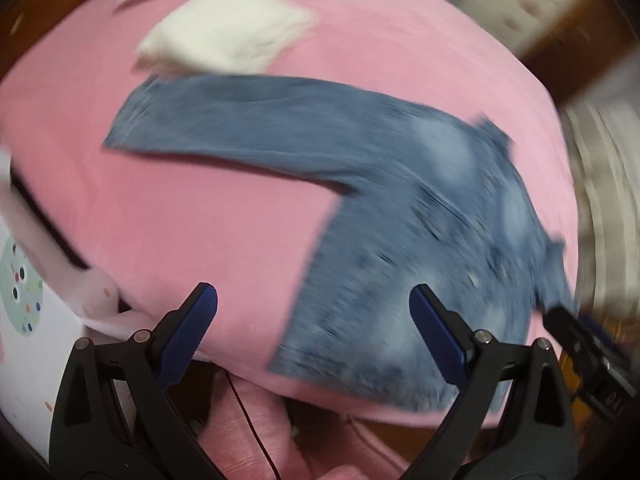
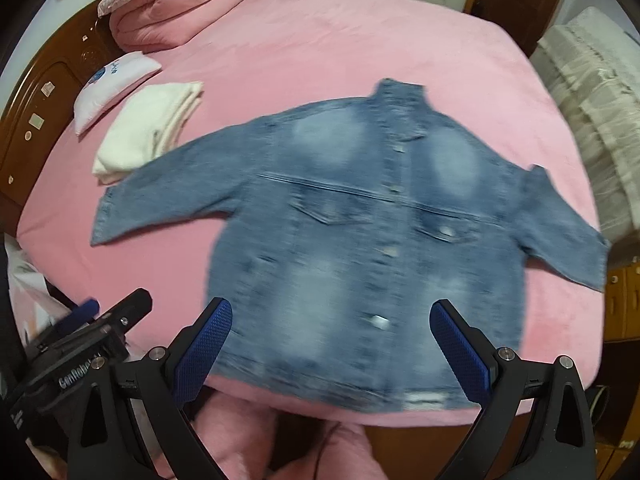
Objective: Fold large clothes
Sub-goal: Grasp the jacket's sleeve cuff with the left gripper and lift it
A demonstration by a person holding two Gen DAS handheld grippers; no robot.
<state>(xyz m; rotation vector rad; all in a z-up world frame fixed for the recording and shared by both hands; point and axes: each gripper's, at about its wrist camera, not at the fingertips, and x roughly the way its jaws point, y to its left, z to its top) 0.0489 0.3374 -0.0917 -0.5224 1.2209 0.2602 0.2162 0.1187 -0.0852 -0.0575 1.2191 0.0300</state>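
Note:
A blue denim jacket point(image 2: 360, 232) lies spread flat, front up, on the pink bed point(image 2: 320, 48), collar away from me and both sleeves out to the sides. In the left wrist view the jacket point(image 1: 420, 216) is blurred, its left sleeve stretching up-left. My left gripper point(image 1: 314, 336) is open and empty, above the bed's near edge by the jacket's lower left hem. My right gripper point(image 2: 332, 352) is open and empty, over the jacket's bottom hem. The left gripper point(image 2: 80, 332) shows at the lower left of the right wrist view.
A folded white garment point(image 2: 148, 132) and a white pillow point(image 2: 112, 84) lie at the bed's left side. A folded pink quilt point(image 2: 172, 8) sits at the far left corner. A wooden headboard point(image 2: 36, 120) runs along the left. A grey sofa point(image 2: 592, 100) stands at right.

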